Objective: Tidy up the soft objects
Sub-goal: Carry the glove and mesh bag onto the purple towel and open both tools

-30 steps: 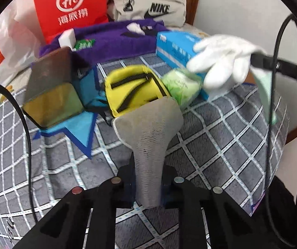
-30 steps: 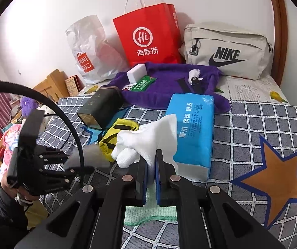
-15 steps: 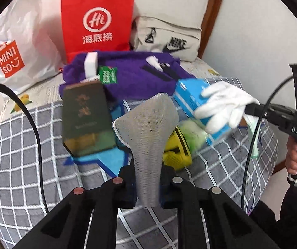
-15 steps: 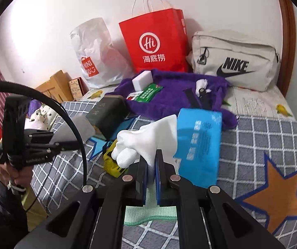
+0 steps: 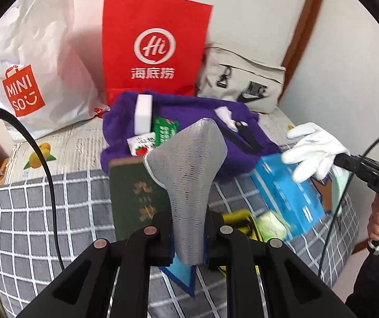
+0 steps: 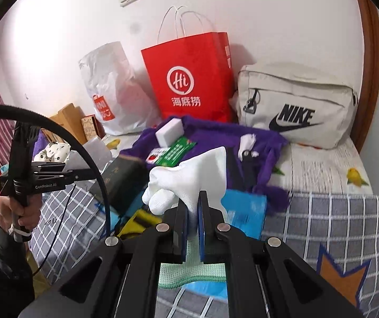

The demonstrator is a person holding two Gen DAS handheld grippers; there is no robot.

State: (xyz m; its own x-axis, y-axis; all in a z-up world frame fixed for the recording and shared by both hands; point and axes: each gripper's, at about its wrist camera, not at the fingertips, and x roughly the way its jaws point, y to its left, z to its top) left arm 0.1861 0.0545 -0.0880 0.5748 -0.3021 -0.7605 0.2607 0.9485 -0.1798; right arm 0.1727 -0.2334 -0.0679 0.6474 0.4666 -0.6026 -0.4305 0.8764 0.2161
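Note:
My left gripper (image 5: 188, 234) is shut on a grey mesh sock (image 5: 189, 164), which stands up between its fingers above the bed. A white glove (image 6: 189, 175) is clamped in my right gripper (image 6: 192, 212), with a pale green cloth (image 6: 192, 274) hanging below the jaws. From the left wrist view the glove (image 5: 312, 151) hangs at the right. A purple plush cloth (image 6: 216, 137) lies at the back of the bed. On the grey checked blanket (image 5: 44, 212) lie a yellow pouch (image 5: 238, 218) and a green soft packet (image 5: 270, 224).
Against the wall stand a red paper bag (image 6: 189, 76), a white plastic bag (image 6: 110, 90) and a beige Nike bag (image 6: 295, 108). A blue tissue pack (image 5: 287, 198), a dark green box (image 5: 136, 198) and a white block (image 6: 169, 132) rest on the bed. A hand (image 6: 20, 212) grips the left gripper's handle.
Both grippers have risen and pulled back from the bed, each still holding its item. The bags at the wall now fill more of both views.

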